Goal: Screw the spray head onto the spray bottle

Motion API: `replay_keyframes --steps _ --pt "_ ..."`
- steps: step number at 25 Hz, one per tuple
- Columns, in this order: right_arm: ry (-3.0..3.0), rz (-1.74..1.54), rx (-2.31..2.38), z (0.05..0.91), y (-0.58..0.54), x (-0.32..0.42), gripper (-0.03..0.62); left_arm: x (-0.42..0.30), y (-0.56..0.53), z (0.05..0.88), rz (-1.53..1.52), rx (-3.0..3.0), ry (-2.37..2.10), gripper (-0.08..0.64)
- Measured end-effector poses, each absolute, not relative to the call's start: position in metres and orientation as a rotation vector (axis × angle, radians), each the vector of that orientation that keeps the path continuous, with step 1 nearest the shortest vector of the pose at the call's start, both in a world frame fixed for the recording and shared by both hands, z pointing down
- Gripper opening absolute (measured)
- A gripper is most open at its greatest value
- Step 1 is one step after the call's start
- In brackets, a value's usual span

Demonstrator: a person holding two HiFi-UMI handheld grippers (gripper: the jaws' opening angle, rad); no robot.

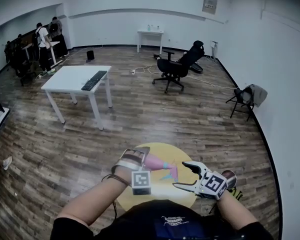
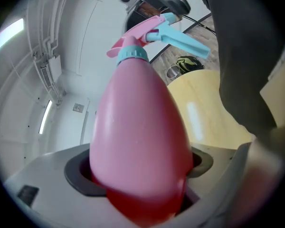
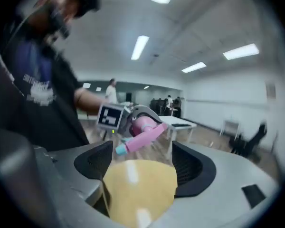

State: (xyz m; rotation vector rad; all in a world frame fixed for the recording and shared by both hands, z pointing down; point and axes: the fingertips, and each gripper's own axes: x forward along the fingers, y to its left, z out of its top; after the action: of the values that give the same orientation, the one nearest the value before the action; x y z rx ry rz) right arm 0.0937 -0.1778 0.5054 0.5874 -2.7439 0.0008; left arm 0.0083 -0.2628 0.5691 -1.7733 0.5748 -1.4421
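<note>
The pink spray bottle [image 1: 154,161] lies tilted over the round yellow table [image 1: 157,190], and my left gripper [image 1: 144,160] is shut on its body. In the left gripper view the bottle [image 2: 140,127] fills the jaws. The pink and cyan spray head [image 2: 164,30] sits on its neck with a cyan collar [image 2: 131,53]. My right gripper [image 1: 180,175] stands open just right of the spray head [image 1: 169,172], apart from it. In the right gripper view the jaws [image 3: 140,160] hold nothing, and the spray head [image 3: 140,136] shows beyond them above the yellow table [image 3: 140,189].
A white table [image 1: 70,79] with a keyboard stands at the far left, a black office chair [image 1: 176,66] further back. A folding chair [image 1: 244,98] with cloth is by the right wall. People [image 1: 44,41] stand at the back left. A metal cup [image 2: 173,71] sits beside the yellow table.
</note>
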Motion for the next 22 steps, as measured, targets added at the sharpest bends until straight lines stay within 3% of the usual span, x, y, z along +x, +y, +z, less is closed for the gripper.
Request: replay_keyframes --steps 3,6,7,8,9,13,19,20,22 --pt "-2.388 -0.791 0.427 0.52 -0.162 0.09 0.394 0.005 -0.253 0.577 -1.463 -1.78 0.463 0.48" --pt "-2.153 -1.122 0.354 0.534 -0.155 0.072 0.395 0.017 -0.239 0.583 -1.469 -1.804 0.371 0.48" --pt "-2.124 -1.179 0.364 0.534 -0.155 0.068 0.358 0.02 -0.236 0.586 -1.472 -1.811 0.359 0.48" --pt "-2.12 -1.197 0.383 0.532 -0.155 0.066 0.244 0.022 -0.233 0.589 -1.479 -1.827 0.352 0.48" --pt "-2.14 -1.174 0.4 0.529 -0.157 0.065 0.228 0.022 -0.231 0.592 -1.488 -1.856 0.349 0.48" --pt "-2.398 -0.729 0.483 0.52 -0.167 0.071 0.212 0.023 -0.231 0.599 -1.506 -1.923 0.431 0.479" --pt "-2.694 1.075 0.762 0.523 -0.214 0.086 0.212 0.012 -0.254 0.588 -1.544 -1.701 0.66 0.477" --pt "-2.687 1.195 0.757 0.523 -0.215 0.084 0.218 0.012 -0.253 0.591 -1.553 -1.724 0.647 0.477" --pt "-2.735 1.081 0.744 0.517 -0.211 0.083 0.233 0.012 -0.251 0.594 -1.544 -1.783 0.605 0.479"
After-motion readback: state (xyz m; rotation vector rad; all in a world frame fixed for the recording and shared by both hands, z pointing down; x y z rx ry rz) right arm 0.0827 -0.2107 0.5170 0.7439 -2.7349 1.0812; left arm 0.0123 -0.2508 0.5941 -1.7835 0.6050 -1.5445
